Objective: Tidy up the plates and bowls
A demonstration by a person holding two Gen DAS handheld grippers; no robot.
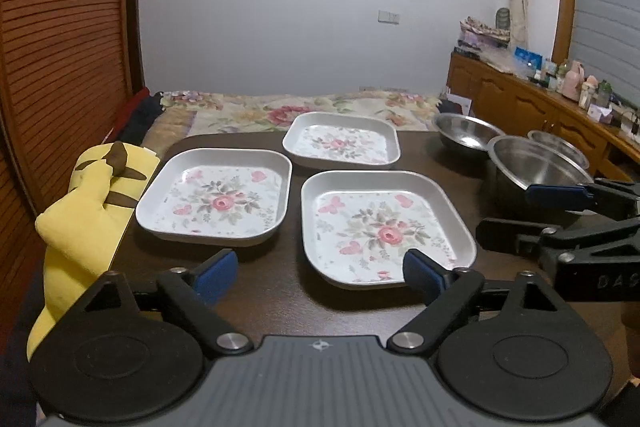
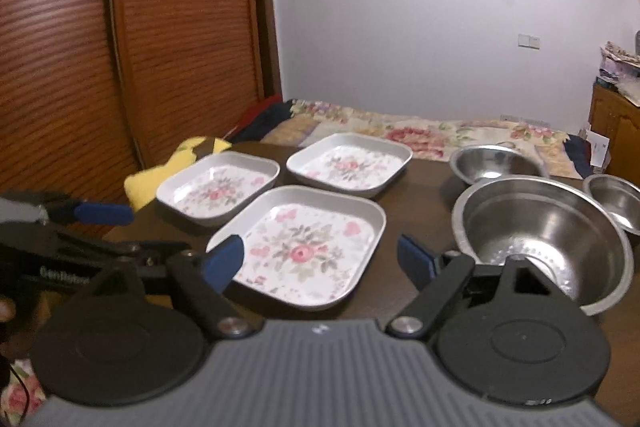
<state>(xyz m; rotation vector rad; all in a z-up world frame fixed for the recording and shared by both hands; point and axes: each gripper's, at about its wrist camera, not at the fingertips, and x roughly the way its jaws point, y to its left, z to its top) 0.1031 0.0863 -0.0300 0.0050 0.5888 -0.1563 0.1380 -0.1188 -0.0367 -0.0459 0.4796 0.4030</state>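
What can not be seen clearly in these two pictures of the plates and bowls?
- Small bowl: cut off by the right edge in the right wrist view; the big bowl partly hides it in the left wrist view.
- Near edge of the table: hidden by each gripper's own body in both views.
- Yellow toy: mostly behind a plate in the right wrist view.
- Items on the cabinet: too small to name.

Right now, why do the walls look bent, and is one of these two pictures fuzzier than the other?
Left wrist view: the fisheye lens bows the brown slatted wardrobe door at the edge, while the white square floral plates look sharp. Right wrist view: the same bowing, softer all over, with the print on the nearest plate smeared; room light glares off the large round steel bowl.
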